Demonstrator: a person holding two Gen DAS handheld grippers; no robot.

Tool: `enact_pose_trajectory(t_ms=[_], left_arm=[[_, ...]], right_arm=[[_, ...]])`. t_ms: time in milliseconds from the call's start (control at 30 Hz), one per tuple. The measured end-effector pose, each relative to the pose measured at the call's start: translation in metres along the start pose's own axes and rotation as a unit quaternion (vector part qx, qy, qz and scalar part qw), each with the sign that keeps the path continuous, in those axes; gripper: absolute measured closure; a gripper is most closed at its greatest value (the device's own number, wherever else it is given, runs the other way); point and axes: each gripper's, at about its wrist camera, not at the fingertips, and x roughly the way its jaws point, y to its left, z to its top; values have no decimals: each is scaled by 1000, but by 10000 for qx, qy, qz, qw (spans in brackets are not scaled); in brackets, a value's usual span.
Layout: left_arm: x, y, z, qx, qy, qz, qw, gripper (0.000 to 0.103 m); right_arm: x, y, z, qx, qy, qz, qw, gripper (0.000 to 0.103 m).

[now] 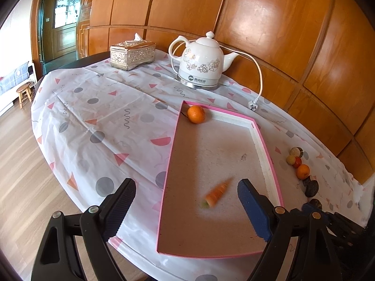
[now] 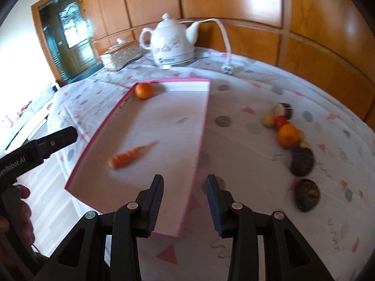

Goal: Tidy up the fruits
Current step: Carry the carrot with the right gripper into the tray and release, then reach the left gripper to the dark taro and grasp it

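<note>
A pink-rimmed tray (image 1: 211, 154) (image 2: 164, 121) lies on the patterned tablecloth. In its far corner sits an orange (image 1: 196, 114) (image 2: 144, 90). A small carrot (image 1: 216, 194) (image 2: 129, 157), blurred, lies in the near half. My left gripper (image 1: 186, 183) is open wide over the tray's near left edge, with the carrot just beyond its fingers. My right gripper (image 2: 185, 178) is open above the tray's near right rim with nothing between its pads. Right of the tray lies a row of fruit: another orange (image 1: 302, 171) (image 2: 287, 135), a red one (image 2: 280, 121) and dark ones (image 2: 302, 161).
A white kettle (image 1: 201, 65) with its cord and plug (image 1: 252, 105) and a silver tissue box (image 1: 132, 55) stand at the back. A wood-panelled wall runs behind the table. The table's edge drops to the wooden floor (image 1: 21, 164) on the left. A person's hand (image 2: 21, 210) holds the left gripper.
</note>
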Motion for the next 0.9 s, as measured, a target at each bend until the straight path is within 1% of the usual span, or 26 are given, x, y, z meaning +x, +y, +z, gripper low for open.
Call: enact_pose_trajectory(t_ms=[200,300,433,533,767,900], left_arm=[[-3,-8,0,160,-32,-36,9999,14],[-5,-14,-2,260,-45,-39,9996,14],[-5,-19,-3,353,-23,-79,9993,14],[-5,-24,-5,427,4,-125,9990,14],[-5,-35,-8,596,71,-276,9978,14],[-3,-45,-9,759,132,-341,9964,14]], right_arm=[[-19,-18,-9,179,-279,-546,9980,65],[-27,-28,-14,267,-375,-736,9962,61],[-33,-42,-22,369,-424,-960,9938,60],[-36,-58,-30,600,-410,-1109,9912,60],[-48,-103,-52,1173,-372,-1509,9809,60],[-56,-130,-68,1546,-331,-1761,9716,60]])
